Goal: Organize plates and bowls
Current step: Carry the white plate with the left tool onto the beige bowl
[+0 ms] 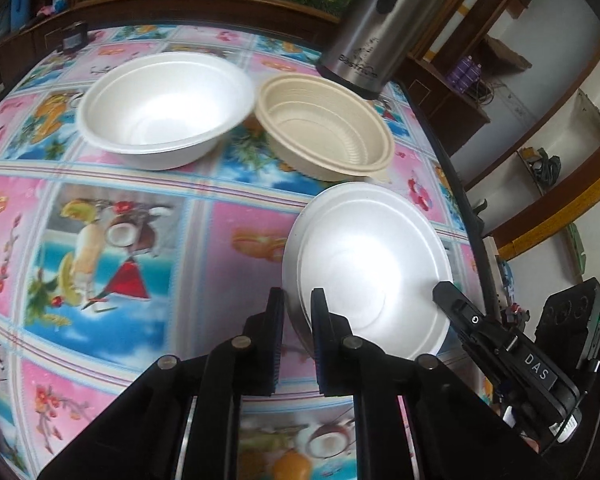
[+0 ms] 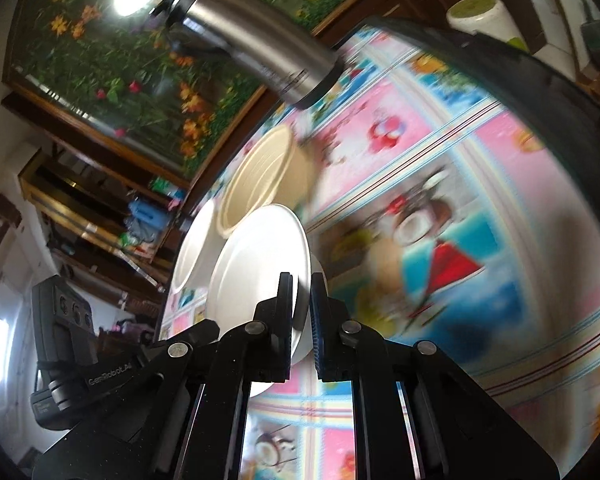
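While both of our tools pinch the same white plate [image 1: 364, 264], one on each side of its rim, it sits tilted just above the worktop [image 1: 140, 208] with its patterned cloth. We see the left tool [image 1: 297, 300] with its two black fingers closed on the plate's near edge, rim between the pads. Across the plate from it, the right tool [image 1: 446, 294] bites the opposite edge; from its own camera the right tool [image 2: 301, 284] has its fingers pressed together on the thin rim of that plate [image 2: 256, 264].

Taking the held plate as our landmark: directly behind it, almost touching its far edge, stands a beige ribbed bowl [image 1: 324, 132]. To the left of that bowl and farther from the plate rests a white bowl [image 1: 166, 106], upright, its rim close to the beige one's. Beyond the beige bowl, farther still from the plate, a steel thermos jug [image 1: 380, 28] stands near the worktop's back edge. Well off to the far left of the plate, at the worktop's rear corner, sits a small dark box [image 1: 75, 36]. The right view is motion-blurred, so we cannot make out finer detail there.
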`<state>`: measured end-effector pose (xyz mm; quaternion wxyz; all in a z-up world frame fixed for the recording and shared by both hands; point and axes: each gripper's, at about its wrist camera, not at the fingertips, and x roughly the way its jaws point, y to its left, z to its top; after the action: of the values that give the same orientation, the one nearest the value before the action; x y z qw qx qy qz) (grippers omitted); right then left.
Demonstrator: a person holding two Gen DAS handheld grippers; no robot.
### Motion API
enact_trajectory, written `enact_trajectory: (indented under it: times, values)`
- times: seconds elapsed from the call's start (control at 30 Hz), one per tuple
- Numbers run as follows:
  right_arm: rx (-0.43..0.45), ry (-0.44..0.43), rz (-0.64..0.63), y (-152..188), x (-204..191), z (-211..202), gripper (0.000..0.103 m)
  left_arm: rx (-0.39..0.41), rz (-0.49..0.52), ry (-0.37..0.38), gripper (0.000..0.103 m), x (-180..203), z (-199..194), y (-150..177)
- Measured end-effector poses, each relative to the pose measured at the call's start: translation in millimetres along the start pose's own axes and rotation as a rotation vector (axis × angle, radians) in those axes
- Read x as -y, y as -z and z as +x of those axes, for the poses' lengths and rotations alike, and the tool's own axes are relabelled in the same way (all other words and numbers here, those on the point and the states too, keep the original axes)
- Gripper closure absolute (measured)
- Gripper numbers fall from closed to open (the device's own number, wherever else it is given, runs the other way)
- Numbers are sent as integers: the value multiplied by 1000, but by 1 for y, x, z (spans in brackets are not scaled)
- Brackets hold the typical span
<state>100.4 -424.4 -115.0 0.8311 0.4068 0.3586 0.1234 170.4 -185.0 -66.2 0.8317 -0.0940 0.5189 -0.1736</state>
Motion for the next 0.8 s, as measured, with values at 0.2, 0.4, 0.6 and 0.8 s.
enact_trajectory:
  times: [0.2, 0.4, 0.6, 0.8]
  values:
    - [-33, -15, -44, 21, -21, 12, 95, 0, -30, 4, 91, -33, -12, 10]
    - [-54, -56, -77, 51, -48, 22, 94, 24, -55, 2, 91, -66, -38, 28]
    - [-85, -111, -98, 76, -83, 32, 94, 97, -59, -19, 91, -100, -83, 42]
    - [-137, -168, -169, 103, -137, 46, 93, 195, -81, -50, 92, -144, -141, 58]
